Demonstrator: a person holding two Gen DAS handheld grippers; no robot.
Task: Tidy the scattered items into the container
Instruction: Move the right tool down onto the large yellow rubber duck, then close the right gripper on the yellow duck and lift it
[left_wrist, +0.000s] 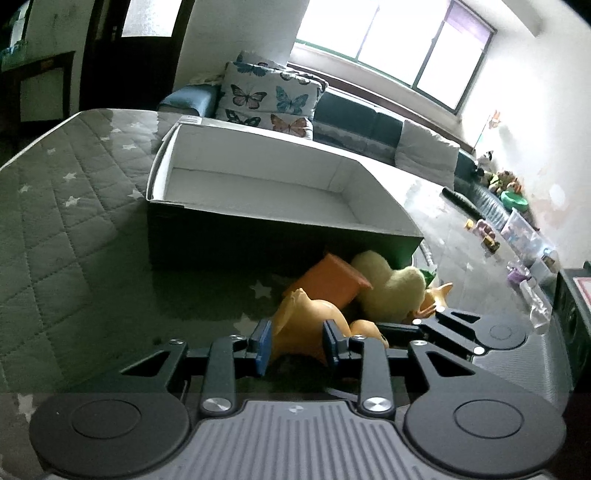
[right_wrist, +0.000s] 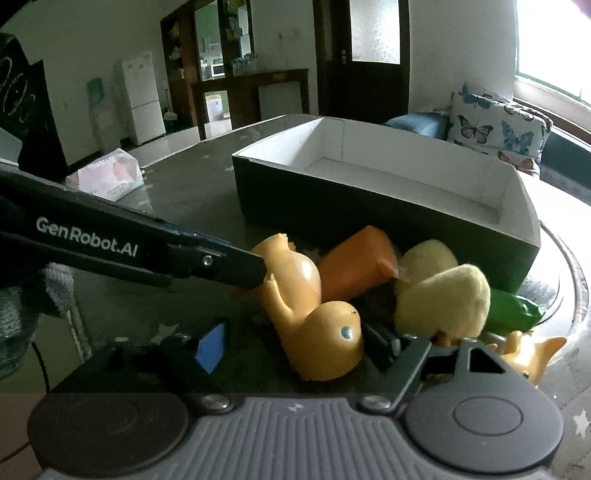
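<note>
White lettering "GenRobot.AI" on side of black left gripper (right_wrist: 258, 275) arm, seen in right wrist view. No other readable text; print on pink-white tissue pack (right_wrist: 107, 177) too blurred.

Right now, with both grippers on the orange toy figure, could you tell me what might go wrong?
1. Both the left gripper and the right gripper straddle the same orange toy figure; they could collide.
2. Lifting it may drag the plush chick or orange block leaning against it.
3. The box wall stands close behind.

Glossy plastic duck (right_wrist: 317, 314) — fuzzy plush chick (right_wrist: 443, 299), quilted cloth table cover (left_wrist: 74, 206)
</note>
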